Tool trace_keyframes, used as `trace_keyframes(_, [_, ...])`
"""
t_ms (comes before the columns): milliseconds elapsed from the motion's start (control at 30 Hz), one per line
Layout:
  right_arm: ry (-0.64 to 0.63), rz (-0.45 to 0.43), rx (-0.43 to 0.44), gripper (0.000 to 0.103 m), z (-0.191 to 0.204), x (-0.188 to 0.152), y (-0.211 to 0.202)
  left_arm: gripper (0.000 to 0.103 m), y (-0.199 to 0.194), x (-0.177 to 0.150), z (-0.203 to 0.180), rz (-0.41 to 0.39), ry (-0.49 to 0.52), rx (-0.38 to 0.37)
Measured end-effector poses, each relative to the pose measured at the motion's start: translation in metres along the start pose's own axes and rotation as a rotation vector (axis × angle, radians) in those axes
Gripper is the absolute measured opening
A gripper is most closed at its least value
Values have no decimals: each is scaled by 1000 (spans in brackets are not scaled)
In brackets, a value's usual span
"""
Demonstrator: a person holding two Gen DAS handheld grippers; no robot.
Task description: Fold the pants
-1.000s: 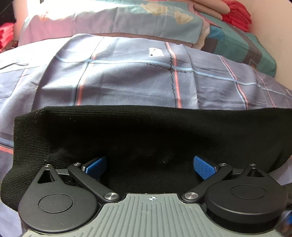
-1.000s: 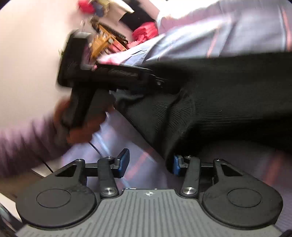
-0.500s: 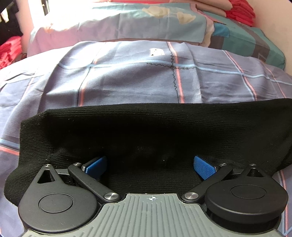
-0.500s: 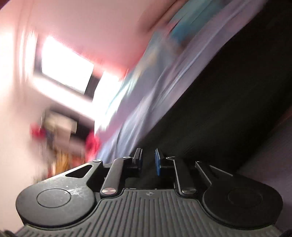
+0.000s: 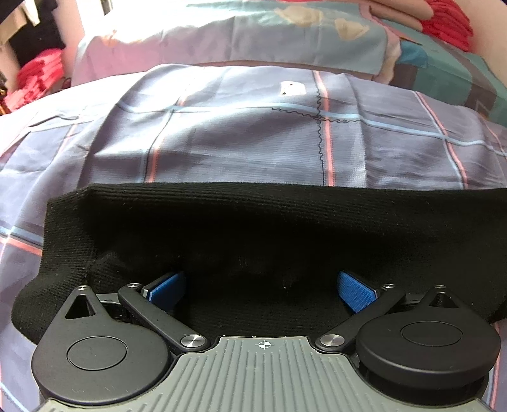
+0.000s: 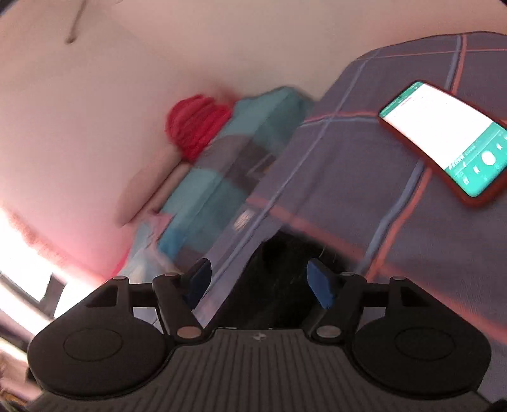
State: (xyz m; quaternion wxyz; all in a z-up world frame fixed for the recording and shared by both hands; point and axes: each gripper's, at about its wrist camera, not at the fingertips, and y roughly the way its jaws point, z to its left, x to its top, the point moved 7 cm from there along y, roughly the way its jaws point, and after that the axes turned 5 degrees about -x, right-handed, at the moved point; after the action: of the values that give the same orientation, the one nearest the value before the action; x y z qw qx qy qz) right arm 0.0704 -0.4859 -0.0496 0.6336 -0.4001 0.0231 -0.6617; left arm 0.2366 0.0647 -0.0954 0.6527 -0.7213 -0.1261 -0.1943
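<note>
Honestly no readable writing: both left gripper (image 5: 261,290) and right gripper (image 6: 258,282) spread wide over black pants (image 5: 253,228); phone (image 6: 450,142) text blurry.

One pair of black pants (image 5: 269,228) lies on one bed (image 5: 240,139). One phone (image 6: 443,139) rests on the bed. Two red cloth stacks (image 5: 450,19) (image 5: 38,76) show. Two hand-held grippers: left (image 5: 261,290), right (image 6: 258,280).

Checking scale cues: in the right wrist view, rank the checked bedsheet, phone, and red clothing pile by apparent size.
1. checked bedsheet, largest.
2. phone.
3. red clothing pile; it sits farther away and is blurred, so its order against the phone is unsure.
</note>
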Motion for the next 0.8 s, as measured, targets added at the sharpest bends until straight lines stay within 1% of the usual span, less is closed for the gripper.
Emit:
trace_keyframes(67, [87,122,33,75,-2,-25,-7,103,1,0,0,0,-8,6])
trace_keyframes(100, [120,182,51,75,-2,-25,0,103,1,1,-1,0,-13,11])
trace_keyframes(133, [153,250,76,75,-3,-32,7,103,1,1,-1,1,-18,15])
trace_keyframes(167, [177,290,90,75,-3,-38,15,103,1,1,-1,2,-23,19])
trace_keyframes(200, [179,310,79,75,2,-44,20,103,1,1,0,1,-25,20])
trace_keyframes(233, [156,316,41,74,6,-43,30,103,1,1,0,0,-27,22])
trace_keyframes(267, [133,307,30,69,10,-43,39,103,1,1,0,-3,-27,23])
trace_keyframes(367, [101,255,61,70,29,-44,55,103,0,-1,0,-12,-26,28])
trace_keyframes(433, [59,235,56,71,42,-47,65,103,-1,-2,0,-20,-26,31])
trace_keyframes(500, [-44,200,44,74,53,-54,56,103,-2,-2,-1,-20,-29,37])
trace_keyframes(533, [-135,172,26,73,60,-57,55,103,-2,-2,-2,-20,-29,41])
trace_keyframes(600, [-309,125,-38,53,73,-67,55,103,-4,-2,-2,-16,-38,45])
trace_keyframes(633, [-387,107,-76,20,76,-72,57,103,-6,-2,-2,-11,-44,45])
trace_keyframes(667, [-446,93,-87,20,80,-75,55,103,-8,-2,-2,-7,-49,44])
trace_keyframes(700, [-489,49,-93,20,89,-76,47,103,-12,-1,-2,-6,-52,41])
trace_keyframes(733, [-539,2,-100,20,103,-79,39,103,-18,0,-1,-8,-56,34])
trace_keyframes(767, [-615,-54,-103,20,119,-86,29,103,-25,1,0,-20,-61,23])
trace_keyframes(800, [-719,-119,-100,20,138,-98,18,103,-32,2,2,-37,-64,18])
